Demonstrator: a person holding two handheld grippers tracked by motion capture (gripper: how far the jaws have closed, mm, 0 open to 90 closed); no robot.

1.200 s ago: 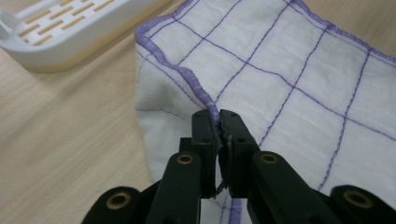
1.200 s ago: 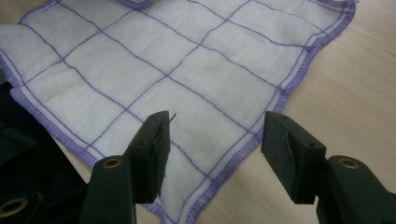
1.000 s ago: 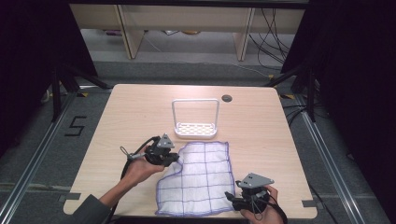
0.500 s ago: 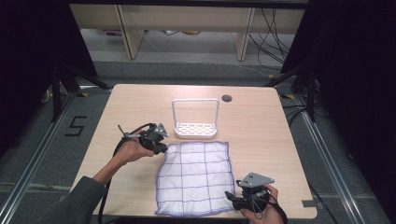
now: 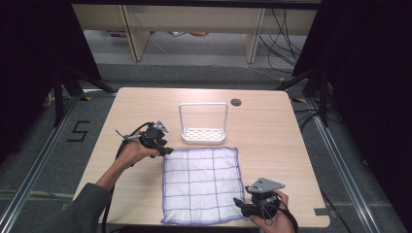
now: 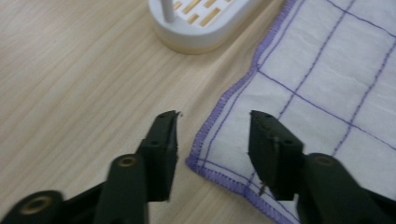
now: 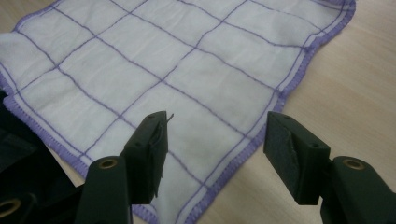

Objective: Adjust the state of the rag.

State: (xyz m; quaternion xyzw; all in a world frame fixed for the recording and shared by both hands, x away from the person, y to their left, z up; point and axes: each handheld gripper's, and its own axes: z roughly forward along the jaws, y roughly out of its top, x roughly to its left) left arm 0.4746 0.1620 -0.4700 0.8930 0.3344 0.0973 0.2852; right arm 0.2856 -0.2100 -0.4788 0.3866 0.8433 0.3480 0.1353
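A white cloth [image 5: 201, 184] with a purple grid and purple hem lies flat on the wooden table [image 5: 272, 131]. My left gripper [image 5: 166, 150] is open at the cloth's far left corner [image 6: 196, 158], its jaws astride that corner with nothing between them. My right gripper [image 5: 239, 204] is open at the cloth's near right corner, jaws spread over the hem [image 7: 252, 140]. In the left gripper view my left gripper [image 6: 212, 133] hangs just above the cloth [image 6: 327, 70]; the right gripper view has my right gripper [image 7: 215, 135] above the cloth [image 7: 177, 60].
A white rack [image 5: 203, 124] with a slotted base and a wire handle stands just beyond the cloth; its base [image 6: 201, 21] is close ahead of the left gripper. A small round hole [image 5: 236, 102] sits in the table's far side. The table's near edge runs just under the cloth.
The left gripper moved from the cloth's middle-left edge outward and back to its far left corner; the cloth now lies flatter and squarer. The right gripper has stayed in place.
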